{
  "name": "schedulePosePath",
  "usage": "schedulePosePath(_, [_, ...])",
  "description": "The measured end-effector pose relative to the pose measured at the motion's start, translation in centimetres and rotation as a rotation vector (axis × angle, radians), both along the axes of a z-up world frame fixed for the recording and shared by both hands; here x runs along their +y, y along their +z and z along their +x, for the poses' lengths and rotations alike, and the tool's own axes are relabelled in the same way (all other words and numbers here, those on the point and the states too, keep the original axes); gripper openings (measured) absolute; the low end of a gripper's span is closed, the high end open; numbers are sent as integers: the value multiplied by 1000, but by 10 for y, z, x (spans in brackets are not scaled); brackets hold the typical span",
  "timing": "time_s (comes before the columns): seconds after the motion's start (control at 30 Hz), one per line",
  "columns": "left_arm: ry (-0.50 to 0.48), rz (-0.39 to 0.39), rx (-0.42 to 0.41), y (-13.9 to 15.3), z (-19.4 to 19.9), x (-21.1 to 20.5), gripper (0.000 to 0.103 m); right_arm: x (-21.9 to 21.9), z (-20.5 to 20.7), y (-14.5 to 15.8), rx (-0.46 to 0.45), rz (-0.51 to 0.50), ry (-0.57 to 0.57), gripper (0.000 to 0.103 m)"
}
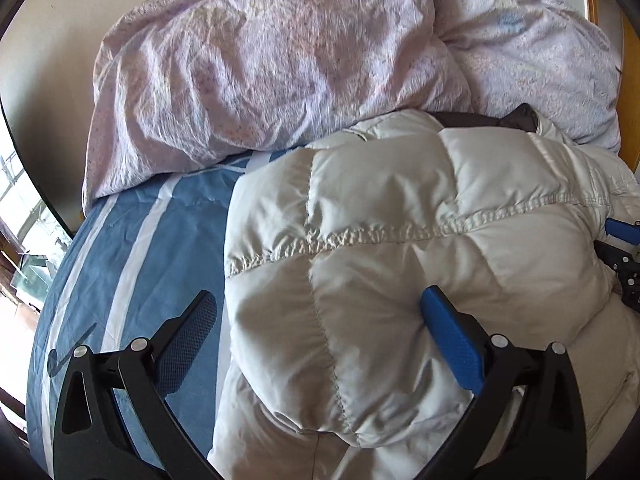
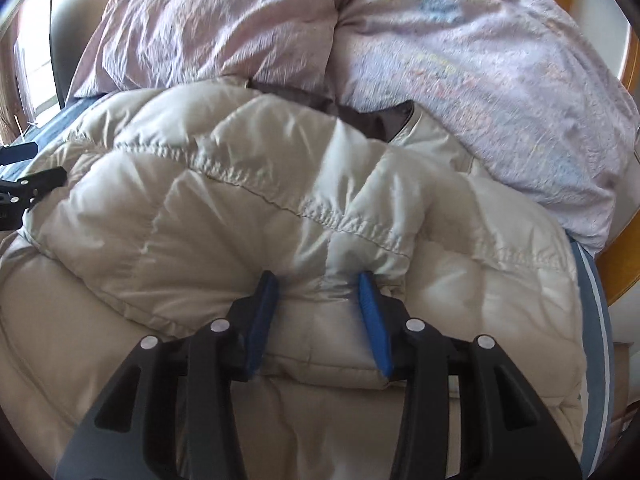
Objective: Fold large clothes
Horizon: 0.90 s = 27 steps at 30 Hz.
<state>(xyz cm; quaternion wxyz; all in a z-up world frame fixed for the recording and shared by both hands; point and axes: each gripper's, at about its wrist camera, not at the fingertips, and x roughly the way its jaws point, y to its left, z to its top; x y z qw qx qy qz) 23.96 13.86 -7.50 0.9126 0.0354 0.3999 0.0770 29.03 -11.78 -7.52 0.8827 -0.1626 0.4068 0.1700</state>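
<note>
Cream puffer jacket [image 1: 400, 240] lay bunched on the blue striped sheet [image 1: 132, 248], collar end toward 12 o'clock, dark lining [image 2: 360, 120] showing there. Crumpled lilac duvet [image 1: 280, 60] was heaped just behind it, touching the collar edge.

Left gripper [image 1: 320, 320]: jaws spread wide, nothing clamped. The black-padded finger [image 1: 188, 336] sat over the sheet at 8 o'clock, off the jacket's left edge; the blue finger [image 1: 452, 340] pressed into the quilted fabric at 5 o'clock. Jacket's edge sat between the two but wasn't squeezed.

Right gripper [image 2: 318, 284]: partly closed, both blue pads [image 2: 374, 320] pinching a fold of the jacket at 6 o'clock in its own view. Fabric puckered up between them, so it was grasping the jacket.

Right view was motion-blurred. Wooden bed frame [image 2: 624, 200] was visible at 3 o'clock. Each gripper showed at the edge of the other's view.
</note>
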Motion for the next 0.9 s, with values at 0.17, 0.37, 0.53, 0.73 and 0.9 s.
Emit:
schedulePosePath(0.17, [20, -96, 7, 0, -6, 11, 102, -5, 5, -3, 37, 35, -6, 44])
schedulePosePath(0.37, [0, -327, -34, 31, -51, 48, 102, -54, -9, 39, 165, 313, -13, 90])
schedulePosePath(0.53, [-8, -487, -14, 40, -100, 87, 102, -131, -39, 70, 220, 489, -56, 101])
schedulePosePath(0.73, [-7, -580, 47, 23, -160, 110, 102, -229, -71, 69, 313, 576, -219, 101])
schedulePosePath(0.9, [-45, -695, 60, 10, -197, 113, 102, -283, -107, 57, 375, 583, -256, 101])
